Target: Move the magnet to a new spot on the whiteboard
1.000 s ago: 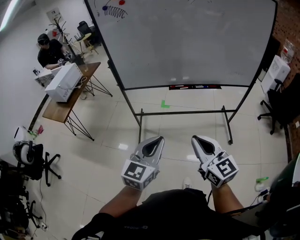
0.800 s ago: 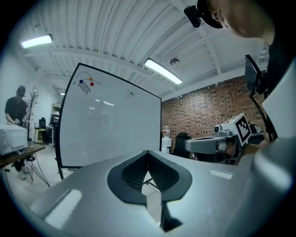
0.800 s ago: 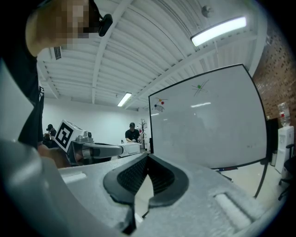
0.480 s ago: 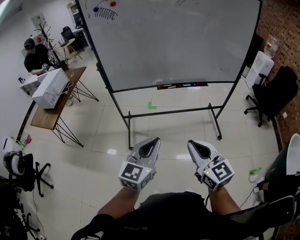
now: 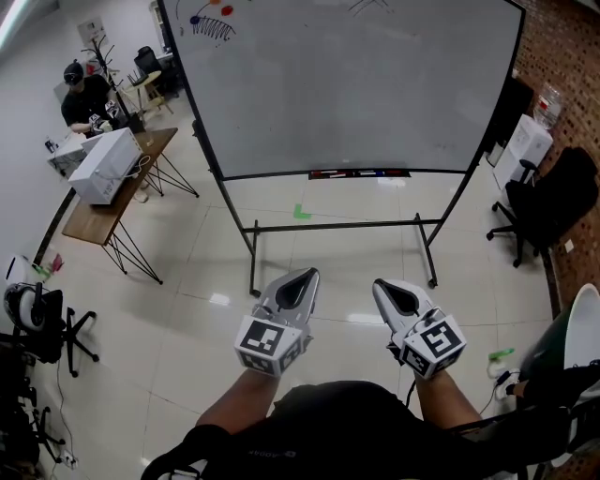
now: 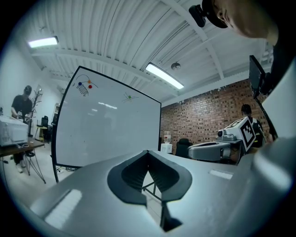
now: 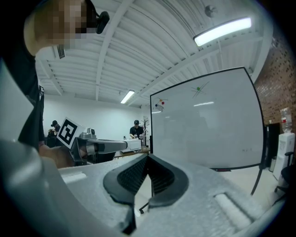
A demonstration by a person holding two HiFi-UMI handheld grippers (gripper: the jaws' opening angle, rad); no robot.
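Head view: I've got my 2 claws, left claw (image 5: 302,276) and right claw (image 5: 382,285), shut and empty; the small round red magnet (image 5: 226,11) sits far top-left on the big white whiteboard (image 5: 366,84).

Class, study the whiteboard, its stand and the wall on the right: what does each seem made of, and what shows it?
Whiteboard: smooth, glossy white panel, perhaps coated steel or melamine; ceiling lights reflect in it. Stand: thin black tubes, probably painted metal. Wall: matte red brick, with pale mortar lines showing.
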